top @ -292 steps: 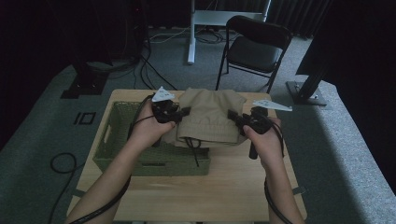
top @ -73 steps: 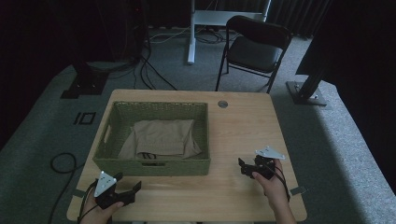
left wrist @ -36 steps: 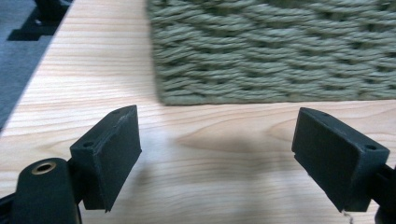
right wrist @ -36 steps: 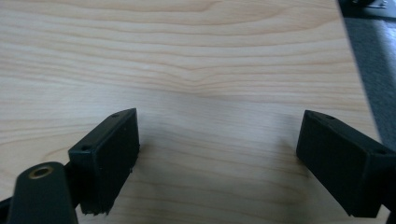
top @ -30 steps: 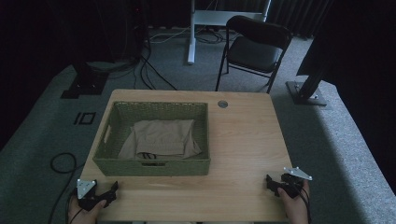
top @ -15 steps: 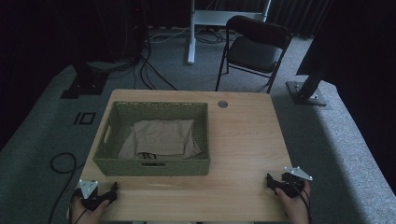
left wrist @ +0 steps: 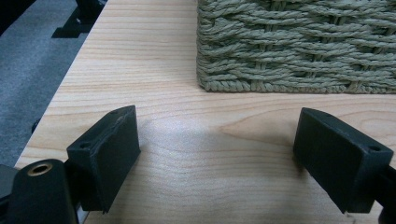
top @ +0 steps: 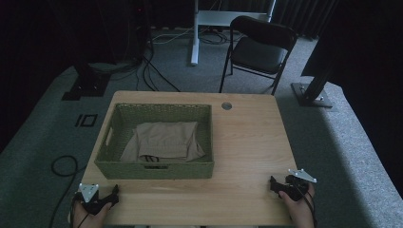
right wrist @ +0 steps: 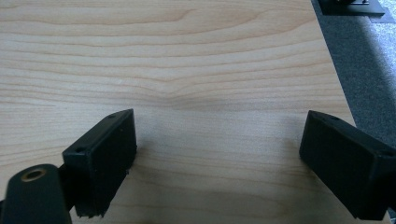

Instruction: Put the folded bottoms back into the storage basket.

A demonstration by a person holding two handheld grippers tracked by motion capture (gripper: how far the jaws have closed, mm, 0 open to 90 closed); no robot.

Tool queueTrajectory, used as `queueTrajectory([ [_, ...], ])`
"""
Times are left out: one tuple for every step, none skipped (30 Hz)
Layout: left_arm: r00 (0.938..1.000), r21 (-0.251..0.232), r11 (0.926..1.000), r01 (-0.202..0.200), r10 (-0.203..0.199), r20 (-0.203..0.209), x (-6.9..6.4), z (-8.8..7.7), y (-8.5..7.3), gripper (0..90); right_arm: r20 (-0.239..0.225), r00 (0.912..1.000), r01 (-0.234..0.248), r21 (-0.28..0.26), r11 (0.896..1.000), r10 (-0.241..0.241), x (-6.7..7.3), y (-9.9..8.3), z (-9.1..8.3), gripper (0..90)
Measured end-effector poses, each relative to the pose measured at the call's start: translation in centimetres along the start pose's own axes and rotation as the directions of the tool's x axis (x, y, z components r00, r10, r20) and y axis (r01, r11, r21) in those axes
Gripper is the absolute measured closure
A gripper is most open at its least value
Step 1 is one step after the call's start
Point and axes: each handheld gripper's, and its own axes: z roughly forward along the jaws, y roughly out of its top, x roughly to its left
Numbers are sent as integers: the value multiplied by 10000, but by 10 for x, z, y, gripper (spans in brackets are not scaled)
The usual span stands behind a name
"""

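down at the near left corner of the desk (top: 247, 142), the left gripper (top: 113, 194) rests in the person's left hand (top: 88, 216), its grey plate facing up. its fingers (left wrist: 105, 156) are spread wide with nothing between them, only bare wood, and they point toward the near wall of the basket (left wrist: 299, 46), which stands just ahead of them without touching.

moving right, the green woven basket (top: 154, 168) sits on the left half of the desk, well inside its edges. the beige folded cloth (top: 164, 140) lies flat on the basket's floor, toward the middle and right of it, with a dark cord showing at its near edge. a small round grommet (top: 226, 105) is set in the desk top near the far edge, just right of the basket's far corner.

further right, the desk is plain wood up to the near right corner, where the right gripper (top: 275, 183) is held in the right hand (top: 299, 209). its fingers (right wrist: 102, 158) are likewise released and wide apart over bare wood, close to the desk's right edge. both grippers are well apart from the cloth.

beyond the desk, a black folding chair (top: 261, 47) stands on the grey carpet.
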Motion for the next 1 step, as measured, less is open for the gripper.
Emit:
queueTrajectory([
  [10000, 0, 10000, -2, 2, -2, 0, 0, 0, 153, 7, 10000, -12, 3, 10000, 12, 0, 0, 0, 103],
])
